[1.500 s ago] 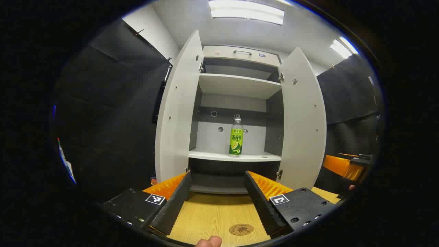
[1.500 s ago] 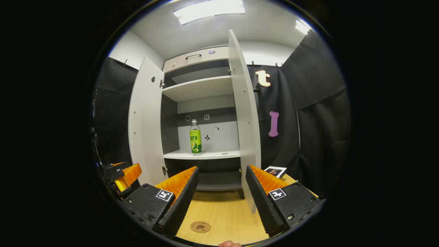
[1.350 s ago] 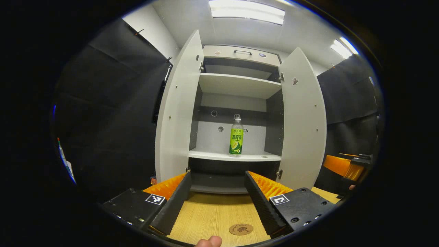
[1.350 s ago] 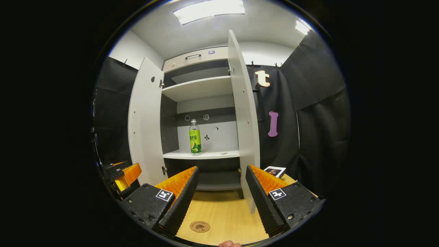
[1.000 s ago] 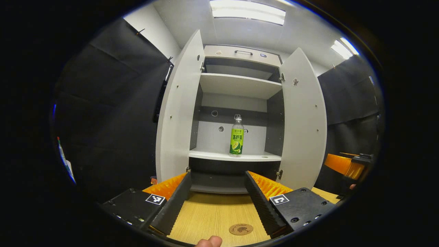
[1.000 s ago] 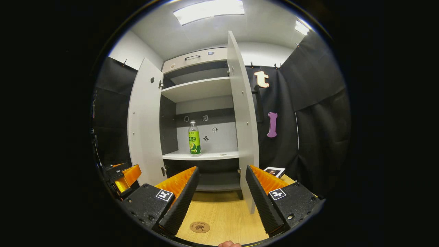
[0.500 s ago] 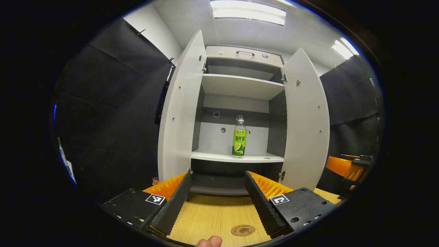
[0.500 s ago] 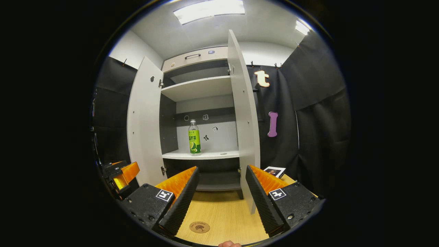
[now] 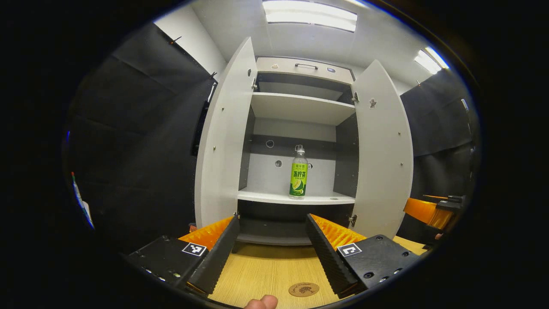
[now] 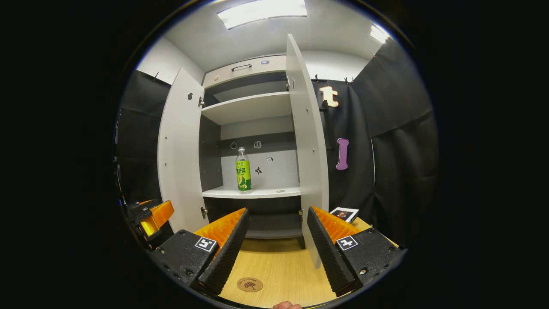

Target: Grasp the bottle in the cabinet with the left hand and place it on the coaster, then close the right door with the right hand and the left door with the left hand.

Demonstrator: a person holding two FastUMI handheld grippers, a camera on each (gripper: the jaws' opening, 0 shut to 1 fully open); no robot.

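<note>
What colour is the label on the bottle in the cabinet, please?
Bright green, on the bottle; clearest in the left gripper view.

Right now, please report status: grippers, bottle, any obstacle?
Left gripper open, right gripper open, both empty. Bottle upright on cabinet shelf, both doors open. Coaster bare. Path clear.

A pale wooden worktop point(image 10: 279, 270) runs under the scene, its grain running away from me. On its far right corner lies a small card point(image 10: 343, 214) with a white border and a dark picture, close to the black curtain point(image 10: 399, 141). Overhead, long ceiling lights point(image 9: 309, 11) glow against the white ceiling, and a white wall point(image 9: 188, 38) rises behind the curtain.
</note>
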